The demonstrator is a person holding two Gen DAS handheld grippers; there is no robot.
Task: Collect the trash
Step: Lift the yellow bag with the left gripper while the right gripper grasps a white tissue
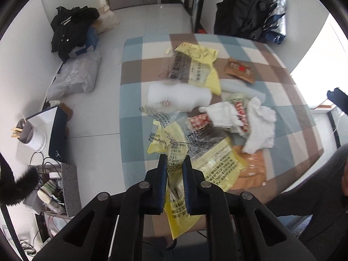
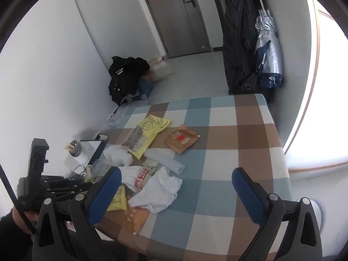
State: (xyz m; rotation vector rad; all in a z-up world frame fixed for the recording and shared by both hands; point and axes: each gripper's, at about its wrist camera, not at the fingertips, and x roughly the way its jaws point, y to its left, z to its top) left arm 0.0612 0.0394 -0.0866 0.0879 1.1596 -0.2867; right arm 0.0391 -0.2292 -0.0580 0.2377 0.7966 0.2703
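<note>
Checkered tablecloth (image 2: 219,130) remains littered: left gripper (image 1: 175,163) pinches one yellow bag (image 1: 174,150); right gripper (image 2: 176,174) gapes empty; tissues (image 2: 158,191), wrappers wait toward ten o'clock.

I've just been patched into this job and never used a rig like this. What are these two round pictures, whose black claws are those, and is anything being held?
Each picture comes from a fisheye camera on a hand-held two-finger gripper that a person carries. In the left wrist view the left gripper is shut on a yellow plastic bag. In the right wrist view the right gripper stands open and empty. Both look over a checked table strewn with trash: another yellow bag, a brown packet, white crumpled tissue and an orange envelope.
</note>
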